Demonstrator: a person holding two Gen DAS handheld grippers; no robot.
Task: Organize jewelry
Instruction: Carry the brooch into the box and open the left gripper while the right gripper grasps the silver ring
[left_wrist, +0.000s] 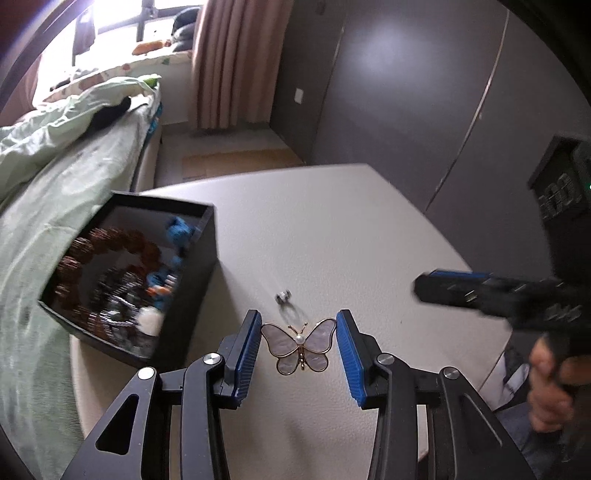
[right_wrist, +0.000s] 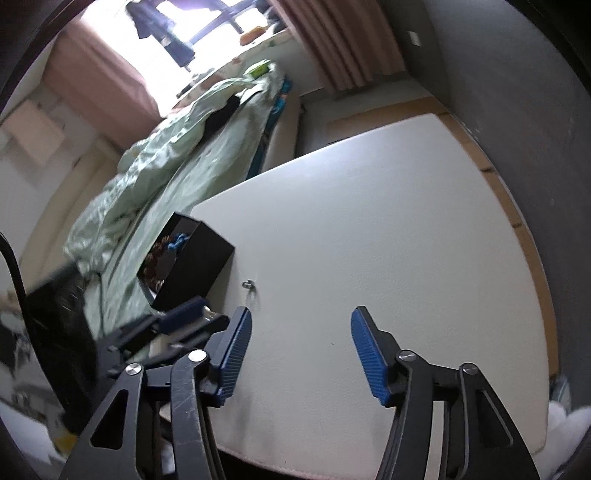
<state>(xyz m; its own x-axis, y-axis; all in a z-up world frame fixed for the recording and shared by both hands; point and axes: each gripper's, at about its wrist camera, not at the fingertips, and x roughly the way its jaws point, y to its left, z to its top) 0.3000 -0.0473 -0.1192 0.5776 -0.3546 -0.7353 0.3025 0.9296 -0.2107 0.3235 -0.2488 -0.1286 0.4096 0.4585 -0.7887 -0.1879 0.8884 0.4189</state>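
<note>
with the butterfly brooch (left_wrist: 298, 346) sitting between the left gripper (left_wrist: 298, 350) pads, wingtips about touching the blue rubber, looks held but can't swear it's fully pinched. best bet: squeeze gently on the wing edges, keep it level, swing left over the black box (left_wrist: 192, 280) already full of bead bracelets (left_wrist: 110, 258), then let go low. right gripper (right_wrist: 301, 350) wide apart, holding nothing. small silver ring (left_wrist: 283, 296) left on the white table (left_wrist: 351, 240). no readable labels; blurry.
</note>
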